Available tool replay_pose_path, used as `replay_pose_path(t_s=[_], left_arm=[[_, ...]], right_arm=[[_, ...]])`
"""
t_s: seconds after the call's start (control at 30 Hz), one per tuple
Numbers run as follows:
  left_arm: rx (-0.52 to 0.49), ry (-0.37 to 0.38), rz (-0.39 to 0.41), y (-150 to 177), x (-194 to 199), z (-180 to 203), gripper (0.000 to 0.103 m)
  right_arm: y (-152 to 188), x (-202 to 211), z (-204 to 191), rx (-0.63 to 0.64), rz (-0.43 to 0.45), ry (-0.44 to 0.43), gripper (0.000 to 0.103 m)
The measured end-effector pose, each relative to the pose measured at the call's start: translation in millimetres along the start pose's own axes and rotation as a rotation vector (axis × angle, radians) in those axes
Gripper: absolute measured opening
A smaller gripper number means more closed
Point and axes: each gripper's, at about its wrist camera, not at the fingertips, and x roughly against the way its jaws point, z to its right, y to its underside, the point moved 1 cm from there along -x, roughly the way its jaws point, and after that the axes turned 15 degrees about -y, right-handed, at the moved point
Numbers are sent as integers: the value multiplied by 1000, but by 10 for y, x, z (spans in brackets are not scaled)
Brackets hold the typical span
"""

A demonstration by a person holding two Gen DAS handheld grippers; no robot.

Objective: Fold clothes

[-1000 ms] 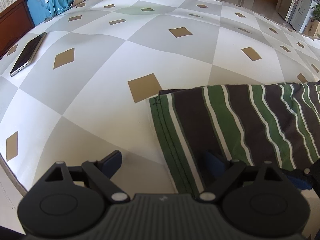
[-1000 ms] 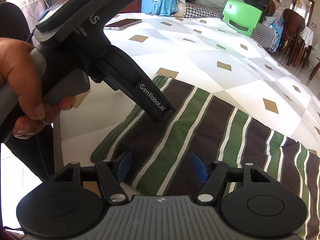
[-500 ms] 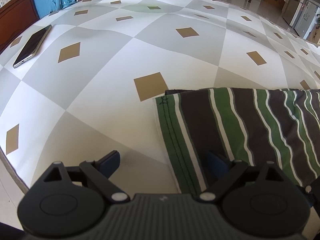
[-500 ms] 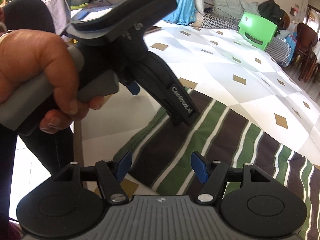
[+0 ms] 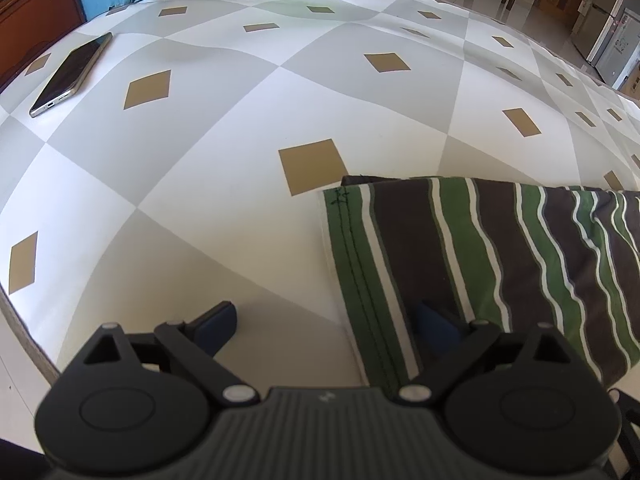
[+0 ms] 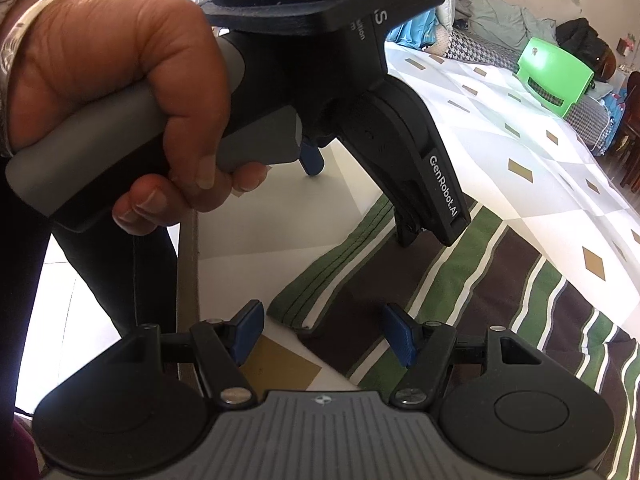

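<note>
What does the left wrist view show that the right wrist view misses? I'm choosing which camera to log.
Only the left wrist view shows the phone lying on the checked cloth. Only the right wrist view shows the hand holding the left gripper and a green chair. Both show the striped garment lying flat, and both grippers open, including the right gripper.
</note>
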Motion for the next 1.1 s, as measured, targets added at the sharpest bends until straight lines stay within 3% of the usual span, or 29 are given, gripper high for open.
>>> replay_pose_path(t_s=[0.37, 0.67, 0.83, 1.1], left_arm=[[-8, 10, -10, -1, -14, 34, 100], [-9, 24, -15, 12, -6, 42, 101], [-9, 28, -18, 17, 6, 60, 102], [-5, 63, -36, 11, 32, 119, 103]], right_arm=[[52, -43, 70, -57, 12, -23, 62], [55, -26, 114, -74, 33, -3, 42], [49, 19, 146, -109, 41, 16, 21], [25, 160, 200, -180, 78, 7, 18]])
